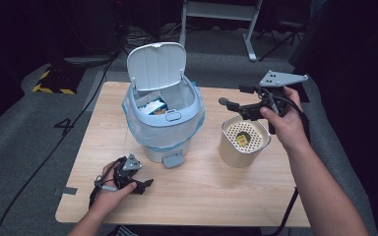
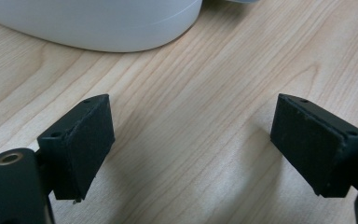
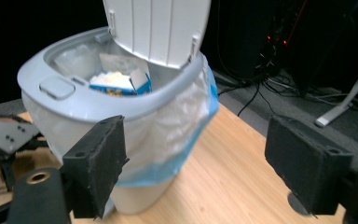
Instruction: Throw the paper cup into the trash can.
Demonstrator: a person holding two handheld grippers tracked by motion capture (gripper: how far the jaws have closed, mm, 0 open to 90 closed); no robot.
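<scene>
Right hand-held gripper (image 1: 226,103) up above tan holey pot (image 1: 244,141), jaws partly open, holding nothing. Open-lid bin (image 1: 163,115) just left of it on table (image 1: 202,187). Left hand-held gripper (image 1: 145,184) low by bin, open, empty.

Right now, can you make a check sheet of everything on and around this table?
Surface: wooden table, bare light wood with nothing spilled on it.
Job's things: grey pedal bin with its lid up, a plastic liner and a blue carton inside; beige canister with a perforated top and a small yellow item in it.
Clutter: nothing seen.
Grippers: left gripper low over the table, fingers apart with nothing between them; right gripper raised above the canister, fingers apart, holding nothing.
Cables: black cable running across the floor on the left.
Surroundings: grey carpet, white desk legs behind, dark room.
</scene>
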